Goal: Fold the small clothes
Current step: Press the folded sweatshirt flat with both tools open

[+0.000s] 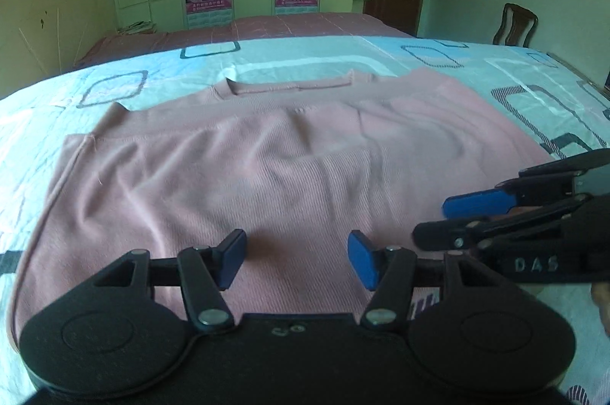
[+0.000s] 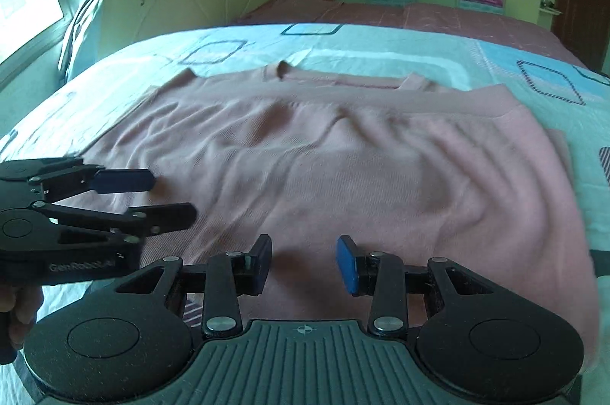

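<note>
We are working over a pink top (image 1: 267, 168) lying on the patterned bedsheet (image 1: 76, 92), neckline (image 1: 289, 87) at the far side, the bottom half apparently folded up toward the collar so its hem band crosses the middle; the near folded edge is sitting just under both tools. Starting at the left: the left sleeve area looks tucked, and its edge is running along the sheet without much wrinkle. We are holding the left gripper (image 1: 295, 262) low over the near edge, its fingers spread, pinching nothing. We are holding the right gripper (image 2: 305, 264) just beside it on the right, likewise spread and empty; each tool shows in the other's view, so they are close together. Risks we are noting: with the tools this near each other, a grab could bunch the centre and leave the outer corners dragging; the ripples at the right side could get creased into the next fold; a pinch here could catch only the top layer, or take the sheet along with it.
</note>
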`<state>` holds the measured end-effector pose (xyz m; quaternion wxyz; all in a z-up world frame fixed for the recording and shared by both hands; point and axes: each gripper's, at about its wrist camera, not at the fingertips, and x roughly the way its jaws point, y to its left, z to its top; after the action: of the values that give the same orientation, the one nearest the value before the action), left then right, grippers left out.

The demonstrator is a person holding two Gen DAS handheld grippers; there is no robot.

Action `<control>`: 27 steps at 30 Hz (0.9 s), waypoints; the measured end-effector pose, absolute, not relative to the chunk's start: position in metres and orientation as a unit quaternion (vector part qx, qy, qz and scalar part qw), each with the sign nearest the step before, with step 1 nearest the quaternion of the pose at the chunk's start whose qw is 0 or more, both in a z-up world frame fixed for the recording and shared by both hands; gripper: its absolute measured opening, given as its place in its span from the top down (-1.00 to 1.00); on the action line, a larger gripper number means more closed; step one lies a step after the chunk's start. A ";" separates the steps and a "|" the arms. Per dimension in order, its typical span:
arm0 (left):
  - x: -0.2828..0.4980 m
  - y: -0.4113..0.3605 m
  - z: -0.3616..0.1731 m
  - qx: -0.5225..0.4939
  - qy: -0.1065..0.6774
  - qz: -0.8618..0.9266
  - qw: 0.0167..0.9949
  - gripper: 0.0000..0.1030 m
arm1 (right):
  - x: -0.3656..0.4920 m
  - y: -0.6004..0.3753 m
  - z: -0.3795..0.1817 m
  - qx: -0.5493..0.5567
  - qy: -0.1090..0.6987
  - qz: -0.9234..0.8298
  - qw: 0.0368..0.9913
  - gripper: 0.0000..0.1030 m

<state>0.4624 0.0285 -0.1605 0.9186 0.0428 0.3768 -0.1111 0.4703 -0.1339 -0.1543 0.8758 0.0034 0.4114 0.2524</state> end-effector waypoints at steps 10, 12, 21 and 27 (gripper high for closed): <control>0.436 0.100 -0.162 0.040 0.383 -0.040 0.922 -0.14 | 0.461 -0.209 -0.163 -0.024 0.419 0.169 0.892 0.27; 0.431 0.123 -0.162 0.034 0.384 -0.016 0.922 -0.14 | 0.460 -0.236 -0.165 -0.023 0.425 0.149 0.893 0.27; 0.421 0.149 -0.148 0.010 0.371 0.022 0.928 -0.07 | 0.452 -0.275 -0.142 0.014 0.391 0.125 0.912 0.27; 0.424 0.151 -0.161 0.014 0.385 0.038 0.922 -0.11 | 0.455 -0.282 -0.171 -0.003 0.427 0.114 0.897 0.29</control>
<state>0.4241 0.1515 -0.1606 0.9219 0.0140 0.3853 0.0384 0.4552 -0.2825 -0.1710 0.8970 -0.0025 0.4271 0.1141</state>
